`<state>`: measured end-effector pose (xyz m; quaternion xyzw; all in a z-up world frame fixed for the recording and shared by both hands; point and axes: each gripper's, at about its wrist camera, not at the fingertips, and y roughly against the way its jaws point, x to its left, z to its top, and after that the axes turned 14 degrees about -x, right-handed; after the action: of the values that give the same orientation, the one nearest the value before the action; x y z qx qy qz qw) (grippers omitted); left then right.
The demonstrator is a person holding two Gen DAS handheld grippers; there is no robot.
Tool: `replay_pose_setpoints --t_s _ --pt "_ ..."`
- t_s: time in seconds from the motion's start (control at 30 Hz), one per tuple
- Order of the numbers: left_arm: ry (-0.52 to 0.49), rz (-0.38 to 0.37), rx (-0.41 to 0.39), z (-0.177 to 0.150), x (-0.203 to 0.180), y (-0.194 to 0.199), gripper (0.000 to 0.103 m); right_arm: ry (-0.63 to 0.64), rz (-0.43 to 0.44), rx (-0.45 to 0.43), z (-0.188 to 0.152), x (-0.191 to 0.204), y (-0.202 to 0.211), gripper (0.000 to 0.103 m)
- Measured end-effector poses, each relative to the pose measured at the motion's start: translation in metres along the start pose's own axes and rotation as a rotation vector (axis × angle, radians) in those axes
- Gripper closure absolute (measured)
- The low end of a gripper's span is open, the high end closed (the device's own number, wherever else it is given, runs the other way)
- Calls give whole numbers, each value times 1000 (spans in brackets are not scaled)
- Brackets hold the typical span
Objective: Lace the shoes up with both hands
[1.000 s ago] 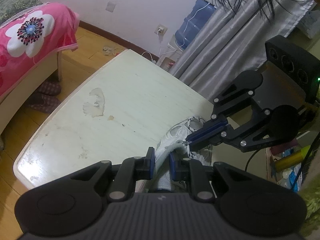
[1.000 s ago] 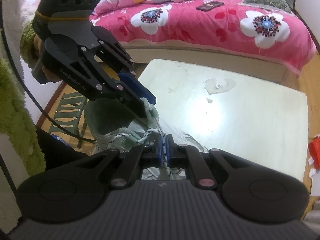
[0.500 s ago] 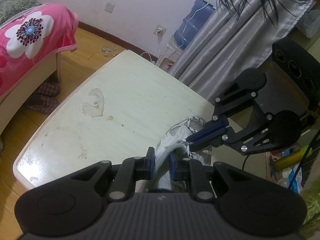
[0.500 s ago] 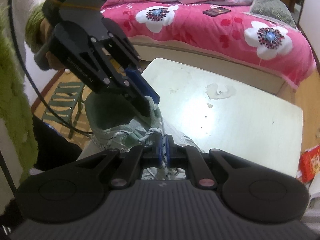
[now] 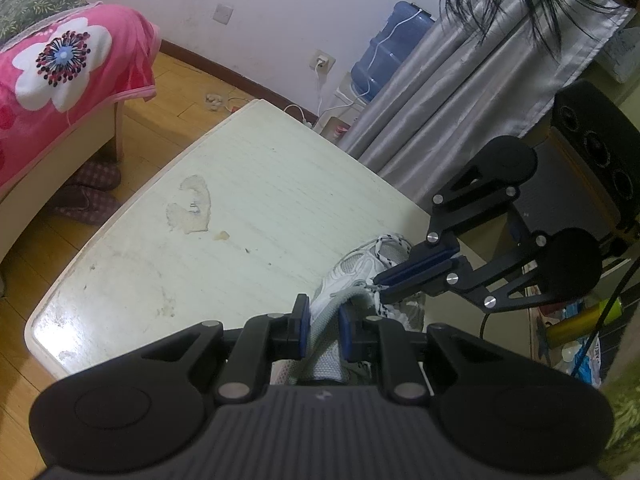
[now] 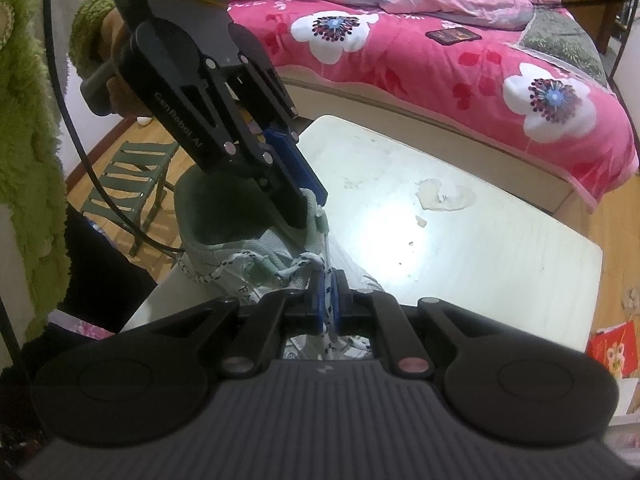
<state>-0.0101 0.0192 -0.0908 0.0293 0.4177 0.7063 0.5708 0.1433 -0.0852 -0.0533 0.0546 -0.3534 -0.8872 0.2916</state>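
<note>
A pale green and white sneaker (image 5: 352,268) (image 6: 240,252) stands at the near corner of the white table (image 5: 240,200) (image 6: 460,240). My left gripper (image 5: 323,326) (image 6: 314,210) is shut on the shoe's grey-green tongue (image 5: 320,332), holding it up. My right gripper (image 6: 326,304) (image 5: 380,286) is shut on the white speckled lace (image 6: 327,312), just above the eyelets, and the lace runs taut up toward the tongue. More lace (image 5: 390,240) lies in loops over the toe. The shoe's heel is hidden behind the left gripper.
A bed with a pink flowered blanket (image 6: 440,60) (image 5: 60,64) lies beyond the table, a dark phone (image 6: 452,35) on it. Slippers (image 5: 88,192) sit under the bed. A green folding stool (image 6: 128,172), a blue water bottle (image 5: 392,48) and grey curtains (image 5: 460,100) stand around.
The right gripper has rolled, so the bed and table tilt in its view, and its body has shifted slightly in the left view. The left gripper has kept still on the tongue.
</note>
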Motion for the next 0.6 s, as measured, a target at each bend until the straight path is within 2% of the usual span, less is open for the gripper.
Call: replay_pose_setpoints --t_s 0.2,0.43,0.6 --pt "-1 -4 -4 0 1 1 87 29 7 -21 1 0 0 100" --pt "-8 -12 -5 -1 3 2 87 -83 30 -51 -1 -10 1 100" --pt "0 -12 -9 -1 6 2 87 -102 30 -63 -2 -11 -1 100"
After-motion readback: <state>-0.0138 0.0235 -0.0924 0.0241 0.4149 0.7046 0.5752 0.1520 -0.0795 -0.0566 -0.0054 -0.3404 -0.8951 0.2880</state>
